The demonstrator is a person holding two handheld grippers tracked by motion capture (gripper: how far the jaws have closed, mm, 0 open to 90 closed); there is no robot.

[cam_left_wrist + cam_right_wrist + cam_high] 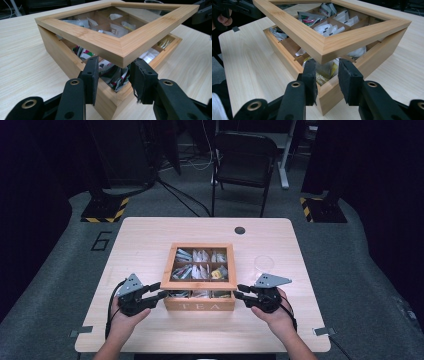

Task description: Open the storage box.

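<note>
Left gripper (pixel 113 75) & right gripper (pixel 327 75) under raised lid (pixel 200 267) (tea box (pixel 200 306)).

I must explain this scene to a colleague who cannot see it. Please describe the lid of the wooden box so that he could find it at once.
On the light wooden table, near the person's edge, stands a square wooden box with TEA on its front. Its lid is a flat wooden frame around a clear pane, lifted at the front between the two black grippers. Unlike the box below, it shows the sachets through its window.

Light bamboo tea box (pixel 199 305); black grippers; pale wood table (pixel 140 245); white, green, yellow sachets (pixel 201 270)
</note>
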